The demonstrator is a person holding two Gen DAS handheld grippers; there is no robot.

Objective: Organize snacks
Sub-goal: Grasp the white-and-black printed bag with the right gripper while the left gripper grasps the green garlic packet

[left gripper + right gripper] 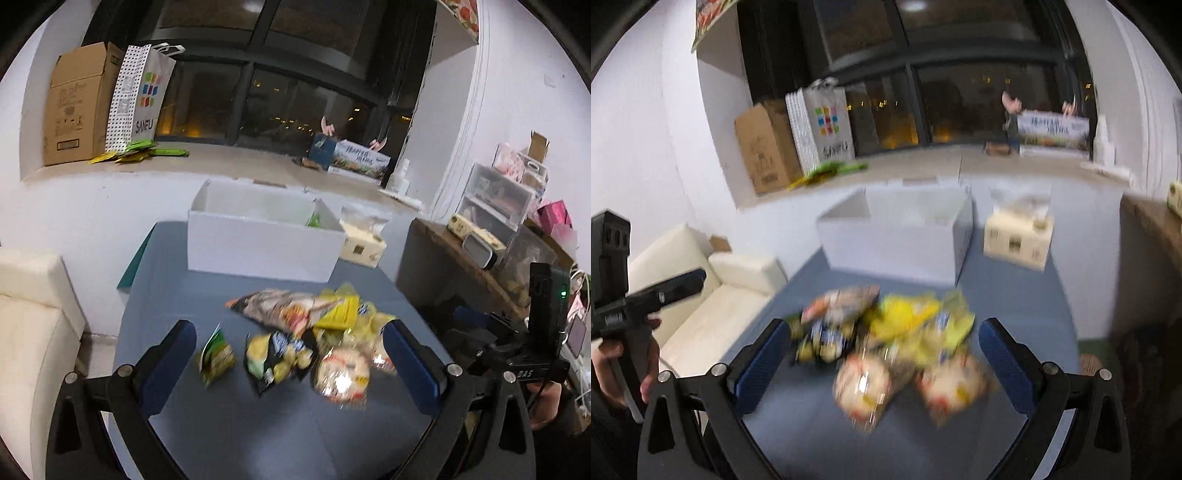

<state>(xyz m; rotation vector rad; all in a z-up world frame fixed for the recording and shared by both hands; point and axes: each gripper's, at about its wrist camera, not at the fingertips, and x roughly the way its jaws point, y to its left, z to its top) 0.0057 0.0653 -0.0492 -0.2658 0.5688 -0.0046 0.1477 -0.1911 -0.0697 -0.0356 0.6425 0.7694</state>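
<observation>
- Far left in the left wrist view, a cream padded sofa (33, 321) stands beside the blue-grey table (229, 424).
- On the window ledge at upper left, a brown cardboard carton (79, 105) stands touching a dotted white paper shopping bag (140, 96).
- The left gripper (291, 354), black with blue-padded fingers, has its jaws spread wide and grips nothing; it hangs above the near part of the table.
- Between its fingers lies the heap of crinkly snack packets (314, 332): a small green packet (216, 356) slightly apart at the left, a yellow-and-black one (277, 356) in the middle, a round red-and-white one (343, 374) to the right.
- Behind the heap, an open white rectangular cardboard box (258, 243) sits at the table's far end, something green showing in its right corner.
- Just right of the box is a cream tissue carton (362, 247).
- In the blurred right wrist view, the right gripper (884, 354) is likewise wide open and empty, over the same packets.
- At that view's left edge, a hand (620, 362) grasps the other gripper's black handle.
</observation>
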